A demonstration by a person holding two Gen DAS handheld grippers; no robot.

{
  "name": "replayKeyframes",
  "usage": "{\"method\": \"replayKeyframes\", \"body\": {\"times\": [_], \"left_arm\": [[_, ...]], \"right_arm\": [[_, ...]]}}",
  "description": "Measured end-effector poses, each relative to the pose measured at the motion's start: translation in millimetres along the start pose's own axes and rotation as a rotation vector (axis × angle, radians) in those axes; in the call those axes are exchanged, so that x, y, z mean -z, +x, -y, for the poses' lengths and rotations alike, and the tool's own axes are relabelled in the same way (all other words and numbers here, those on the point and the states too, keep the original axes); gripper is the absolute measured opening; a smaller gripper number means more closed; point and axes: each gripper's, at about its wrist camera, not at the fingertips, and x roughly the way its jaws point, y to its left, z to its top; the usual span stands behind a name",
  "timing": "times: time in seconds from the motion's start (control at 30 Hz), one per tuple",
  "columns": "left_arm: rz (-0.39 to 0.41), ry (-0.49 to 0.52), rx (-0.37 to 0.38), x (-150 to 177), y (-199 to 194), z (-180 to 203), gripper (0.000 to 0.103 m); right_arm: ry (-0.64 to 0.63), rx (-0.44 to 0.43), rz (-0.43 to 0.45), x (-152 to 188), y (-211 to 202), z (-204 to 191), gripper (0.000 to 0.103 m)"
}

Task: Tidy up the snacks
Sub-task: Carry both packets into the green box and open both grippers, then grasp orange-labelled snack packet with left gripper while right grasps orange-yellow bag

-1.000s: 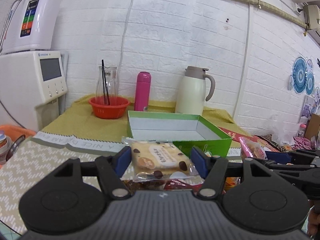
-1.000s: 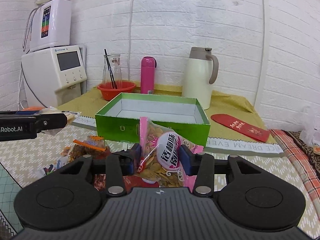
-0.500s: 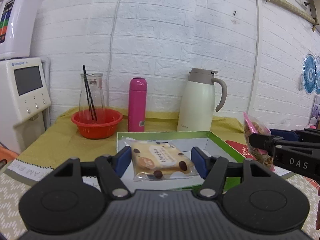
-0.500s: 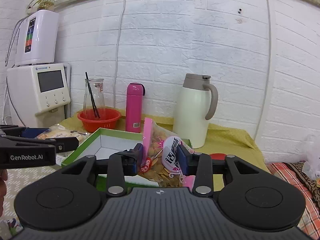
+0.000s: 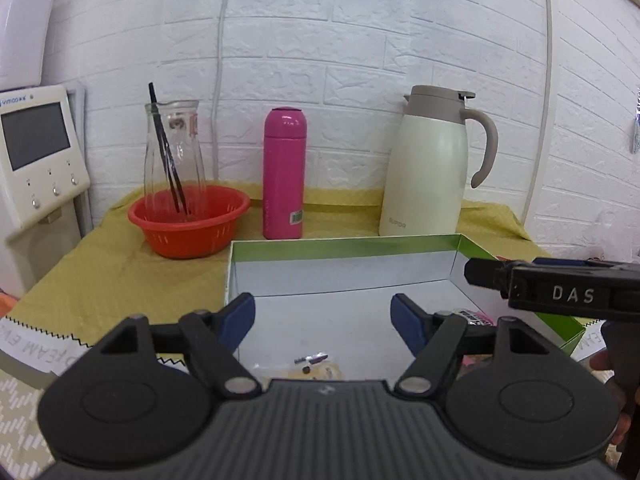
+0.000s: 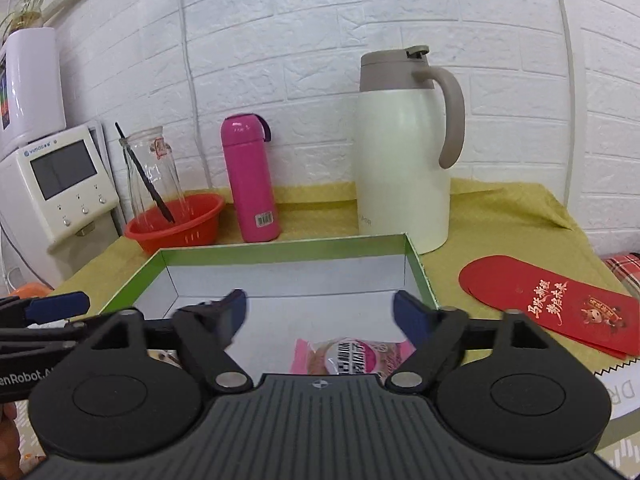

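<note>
The green box (image 5: pixel 344 242) with a white inside stands on the table; it also shows in the right wrist view (image 6: pixel 280 246). My left gripper (image 5: pixel 322 322) is open and empty above the box. The cookie packet (image 5: pixel 316 368) lies on the box floor just below it, mostly hidden by the gripper body. My right gripper (image 6: pixel 320 314) is open and empty above the box. The pink nut packet (image 6: pixel 348 358) lies on the box floor below it. The right gripper also reaches into the left wrist view (image 5: pixel 560 290) from the right.
Behind the box stand a red basket (image 5: pixel 188 216) with a glass jar, a pink bottle (image 5: pixel 284 172) and a cream thermos jug (image 5: pixel 428 168). A white appliance (image 5: pixel 36 152) is at the left. A red envelope (image 6: pixel 548 304) lies right of the box.
Both grippers moved forward over the green box and opened. The cookie packet and the pink nut packet dropped out of them onto the box floor.
</note>
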Motion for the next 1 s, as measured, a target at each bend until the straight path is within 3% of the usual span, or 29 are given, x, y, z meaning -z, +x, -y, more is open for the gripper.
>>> {"method": "replayKeyframes", "body": {"times": [0.07, 0.2, 0.27, 0.4, 0.47, 0.53, 0.77, 1.0], "left_arm": [[-0.001, 0.0, 0.0, 0.3, -0.5, -0.3, 0.074], [-0.016, -0.018, 0.021, 3.9, -4.5, -0.4, 0.074], [0.002, -0.009, 0.03, 5.3, -14.5, -0.3, 0.074], [0.058, 0.014, 0.017, 7.6, -52.8, -7.0, 0.085], [0.082, 0.016, 0.008, 11.4, -76.4, -15.5, 0.103], [0.12, 0.028, -0.001, 21.5, -102.2, -25.5, 0.102], [0.058, 0.056, -0.031, 61.2, -144.1, -39.3, 0.102], [0.023, 0.154, -0.027, 72.2, -126.5, -9.7, 0.102]], "right_arm": [[0.001, -0.004, 0.007, -3.3, -1.3, 2.1, 0.103], [0.036, -0.024, -0.058, -3.4, 3.9, 7.5, 0.103], [0.03, -0.047, -0.063, -0.8, -5.4, 5.6, 0.098], [0.011, -0.102, -0.018, 5.5, -51.6, 0.2, 0.103], [0.018, -0.129, 0.011, 13.3, -80.0, 1.3, 0.103], [0.027, -0.134, -0.013, 21.0, -98.0, 3.2, 0.103], [0.015, -0.081, -0.136, 54.6, -102.8, -2.7, 0.103], [0.034, 0.003, -0.23, 73.8, -78.6, -12.7, 0.103]]}}
